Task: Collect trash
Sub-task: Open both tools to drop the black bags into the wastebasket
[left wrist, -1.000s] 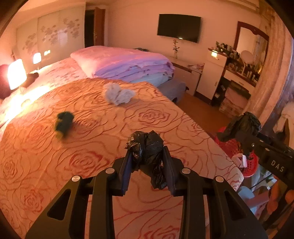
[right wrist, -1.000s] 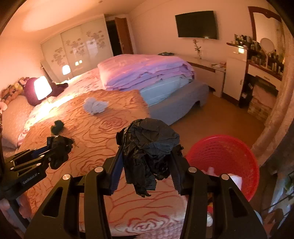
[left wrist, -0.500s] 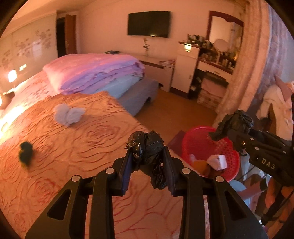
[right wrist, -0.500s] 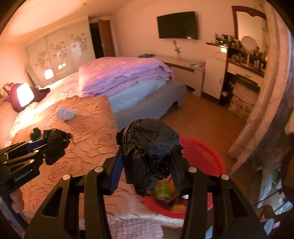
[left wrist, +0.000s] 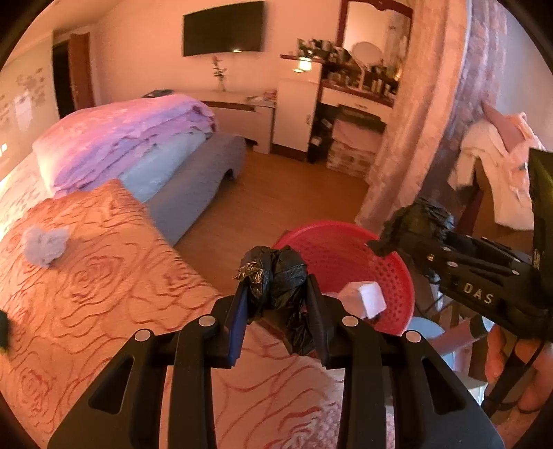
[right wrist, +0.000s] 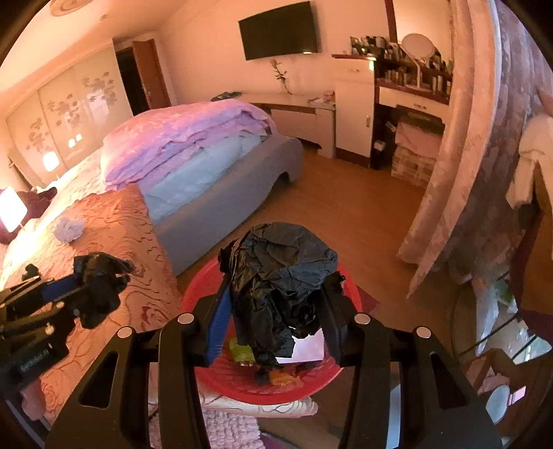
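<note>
We hold 2 tongs, 1 in each hand. Our left tongs point(left wrist: 278, 293) are squeezed tight on a small black bag wad point(left wrist: 274, 276). The wad sticks up between the 2 fingers, and a bit of it hangs down below them. These tongs are over the edge of the bed cover point(left wrist: 86, 293), the orange one with roses on it, just beside the red basket point(left wrist: 349, 248).

Our right tongs point(right wrist: 276, 304) are squeezed tight on a big black bag wad point(right wrist: 280, 276). It is all crumpled and it fills the gap between the fingers. These tongs hang over the red basket, which sits on the floor next to the bed. From the left view we can see a hand point(left wrist: 518, 366) holding them.

Inside the basket there is a white paper piece point(left wrist: 363, 298), something green point(right wrist: 242, 352) and something orange point(right wrist: 281, 378).

Back on the bed cover there is a pale wad point(left wrist: 45, 240) of soft paper, well apart from both tongs. A small dark thing point(right wrist: 30, 271) lies there too.

Farther off we see folded pink and purple blankets point(right wrist: 186, 138), a TV point(right wrist: 280, 29) on the wall, and a mirror desk point(right wrist: 411, 93).
</note>
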